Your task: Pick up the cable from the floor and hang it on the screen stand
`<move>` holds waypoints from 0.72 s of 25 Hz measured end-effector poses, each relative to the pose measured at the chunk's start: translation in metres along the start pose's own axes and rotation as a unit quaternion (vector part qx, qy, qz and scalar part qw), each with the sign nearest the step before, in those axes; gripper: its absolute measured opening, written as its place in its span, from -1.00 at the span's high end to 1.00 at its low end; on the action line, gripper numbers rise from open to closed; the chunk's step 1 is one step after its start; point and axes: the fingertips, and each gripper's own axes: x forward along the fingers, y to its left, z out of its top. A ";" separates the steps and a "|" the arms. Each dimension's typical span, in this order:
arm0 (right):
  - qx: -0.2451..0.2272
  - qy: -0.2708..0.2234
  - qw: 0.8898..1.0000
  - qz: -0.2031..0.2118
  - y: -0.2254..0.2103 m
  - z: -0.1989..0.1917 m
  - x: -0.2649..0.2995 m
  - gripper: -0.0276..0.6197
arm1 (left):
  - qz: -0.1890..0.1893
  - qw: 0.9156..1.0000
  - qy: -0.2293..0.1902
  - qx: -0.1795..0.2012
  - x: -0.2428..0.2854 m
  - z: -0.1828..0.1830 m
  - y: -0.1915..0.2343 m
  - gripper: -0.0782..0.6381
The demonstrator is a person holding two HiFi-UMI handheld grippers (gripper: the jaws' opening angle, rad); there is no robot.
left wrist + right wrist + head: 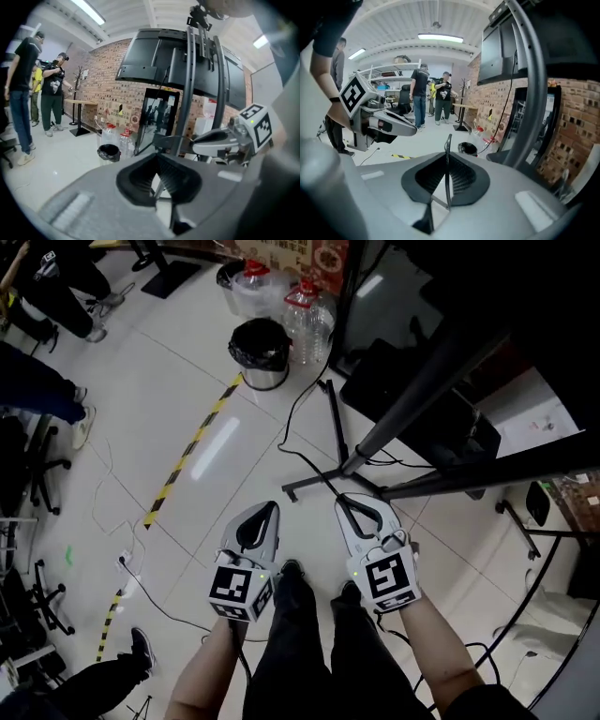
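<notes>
Floor (pixel 178 381) of pale tile lies open on the left, crossed by a yellow-black tape stripe (pixel 192 444). The black screen stand (pixel 412 395) fills the right, its top cut off. Far off, 1 bin (pixel 260 352) holds a black liner, its contents unseen, beside clear red-capped bottles (pixel 305 315). The left gripper (pixel 262 519) is pinched closed on nothing. The right gripper (pixel 352 507) clamps the thin cable (pixel 448 154), which runs down to the floor past the stand's legs.
</notes>
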 end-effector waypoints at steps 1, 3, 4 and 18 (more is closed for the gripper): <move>-0.007 -0.003 1.000 -0.004 -0.003 0.016 -0.011 0.84 | -0.002 1.000 -0.002 0.001 -0.003 0.015 -0.006 0.76; -0.023 -0.004 1.000 -0.008 -0.007 0.049 -0.031 0.84 | -0.007 1.000 -0.014 0.016 -0.012 0.045 -0.018 0.77; -0.027 -0.010 1.000 -0.009 -0.008 0.066 -0.040 0.84 | -0.010 0.999 -0.022 0.022 -0.017 0.059 -0.024 0.76; -0.037 -0.137 0.986 -0.090 -0.078 0.263 -0.132 0.84 | -0.092 0.987 -0.097 0.090 -0.031 0.243 -0.082 0.76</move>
